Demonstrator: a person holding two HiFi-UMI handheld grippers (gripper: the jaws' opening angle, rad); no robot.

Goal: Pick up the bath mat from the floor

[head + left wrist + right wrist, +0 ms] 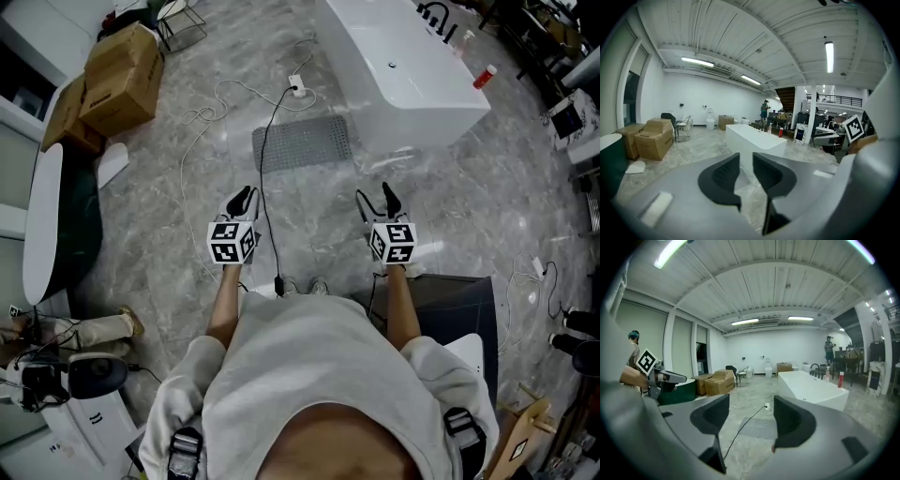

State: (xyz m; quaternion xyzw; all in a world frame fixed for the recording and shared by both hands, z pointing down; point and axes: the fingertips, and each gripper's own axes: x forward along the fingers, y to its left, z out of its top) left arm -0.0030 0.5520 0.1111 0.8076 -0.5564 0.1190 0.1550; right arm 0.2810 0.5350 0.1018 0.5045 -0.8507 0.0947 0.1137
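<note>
The bath mat (pixel 302 142) is a grey, studded rectangle lying flat on the marble floor beside the white bathtub, ahead of both grippers. In the head view my left gripper (pixel 246 200) is held out at the left, its jaws almost together with nothing between them. My right gripper (pixel 375 199) is level with it at the right, jaws spread and empty. The right gripper view shows the mat (pixel 759 427) on the floor between the open jaws of the right gripper (pixel 751 413), far off. In the left gripper view a strip of the mat (pixel 743 177) shows through the left gripper's (pixel 746 161) narrow slit.
A white bathtub (pixel 412 75) stands just right of the mat. A black cable (pixel 265 187) runs over the mat's left side toward my feet. A white power strip (pixel 298 89) and cord lie beyond it. Cardboard boxes (pixel 117 80) and a dark tub (pixel 52 216) stand at the left.
</note>
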